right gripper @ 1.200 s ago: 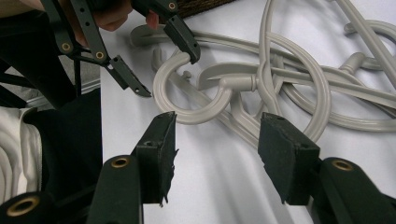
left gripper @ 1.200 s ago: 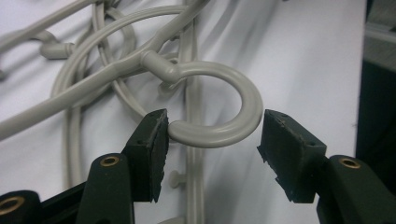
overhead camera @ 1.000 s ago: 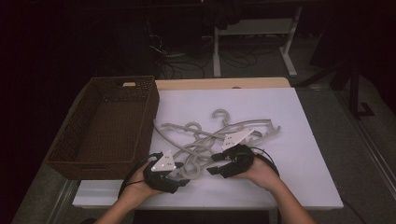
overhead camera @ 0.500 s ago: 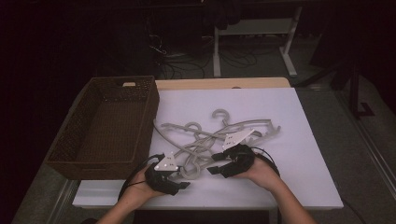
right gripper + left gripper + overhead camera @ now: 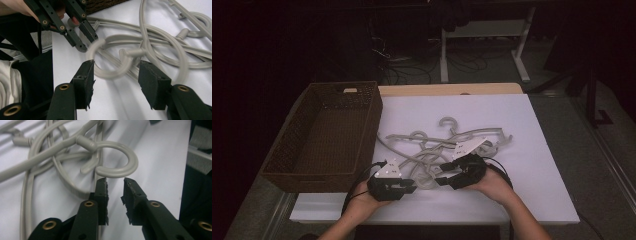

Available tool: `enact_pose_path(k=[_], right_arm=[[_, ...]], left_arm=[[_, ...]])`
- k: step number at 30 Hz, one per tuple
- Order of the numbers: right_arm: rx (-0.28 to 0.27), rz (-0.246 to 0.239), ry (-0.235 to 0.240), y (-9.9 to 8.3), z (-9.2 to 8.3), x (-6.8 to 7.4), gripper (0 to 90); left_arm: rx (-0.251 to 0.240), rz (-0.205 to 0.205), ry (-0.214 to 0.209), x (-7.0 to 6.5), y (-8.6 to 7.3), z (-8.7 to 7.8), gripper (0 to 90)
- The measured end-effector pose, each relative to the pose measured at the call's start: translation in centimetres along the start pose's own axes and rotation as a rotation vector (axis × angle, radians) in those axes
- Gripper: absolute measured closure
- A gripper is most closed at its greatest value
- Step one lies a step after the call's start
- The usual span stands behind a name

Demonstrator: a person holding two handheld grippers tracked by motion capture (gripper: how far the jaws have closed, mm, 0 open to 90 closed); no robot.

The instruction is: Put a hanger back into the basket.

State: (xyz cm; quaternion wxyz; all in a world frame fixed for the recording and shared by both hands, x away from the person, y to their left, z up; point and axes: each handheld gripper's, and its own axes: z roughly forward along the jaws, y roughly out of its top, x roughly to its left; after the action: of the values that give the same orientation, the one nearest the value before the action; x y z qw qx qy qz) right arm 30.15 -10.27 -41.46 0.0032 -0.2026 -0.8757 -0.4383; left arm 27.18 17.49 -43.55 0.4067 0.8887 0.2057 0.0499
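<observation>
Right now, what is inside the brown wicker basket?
The wicker basket holds nothing on its woven floor, as far as the high view shows; the near wall hides a strip of it. The grey hangers lie tangled beside it on the white sheet.

Black jaws, brass rivets, grey top plates (image 5: 388, 169).

Both forearms in from the near edge, hands low and close together. Left hand (image 5: 362, 202) wrapped around the left tongs (image 5: 411, 189), pointing right; jaws just closed further, now narrowly apart with nothing between the pads. Right hand (image 5: 497, 185) around the right tongs (image 5: 439, 180), pointing left toward the other pair; jaws standing about half apart, pads pressing on nothing. Tips of the two pairs near each other, not touching.
</observation>
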Motion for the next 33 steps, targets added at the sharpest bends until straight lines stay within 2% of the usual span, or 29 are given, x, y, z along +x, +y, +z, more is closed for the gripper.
enact_pose_path(k=[6, 13, 14, 19, 24, 28, 31, 33], right_arm=[[0.001, -0.002, -0.009, -0.3, -0.4, 0.1, 45.8], [0.022, -0.027, 0.02, -0.2, 0.9, 0.6, 47.7], [0.021, -0.028, 0.028, 0.0, 1.2, 0.8, 48.1], [0.074, -0.071, 0.07, 0.8, 3.8, 1.8, 50.6], [0.101, -0.069, 0.063, 1.2, 5.2, 2.0, 53.5], [0.135, -0.079, 0.05, 1.3, 6.2, 2.2, 55.2], [0.159, -0.078, 0.05, 1.2, 6.6, 2.2, 59.6], [0.169, -0.083, 0.044, 1.2, 6.8, 2.1, 65.6]], left_arm=[[0.012, 0.001, 0.0, 0.1, 0.0, 0.3, 75.2], [0.006, 0.001, 0.019, 0.2, -0.1, 0.2, 71.7], [0.006, -0.005, 0.038, 0.3, -0.2, 0.0, 71.7], [-0.007, -0.018, 0.063, 0.7, -0.5, -0.7, 64.2], [-0.009, -0.027, 0.077, 0.9, -0.7, -0.9, 56.2], [-0.012, -0.027, 0.082, 0.9, -0.7, -0.9, 53.6], [-0.012, -0.025, 0.082, 0.8, -0.7, -1.0, 52.5], [-0.014, -0.025, 0.084, 0.8, -0.7, -1.0, 51.4]])
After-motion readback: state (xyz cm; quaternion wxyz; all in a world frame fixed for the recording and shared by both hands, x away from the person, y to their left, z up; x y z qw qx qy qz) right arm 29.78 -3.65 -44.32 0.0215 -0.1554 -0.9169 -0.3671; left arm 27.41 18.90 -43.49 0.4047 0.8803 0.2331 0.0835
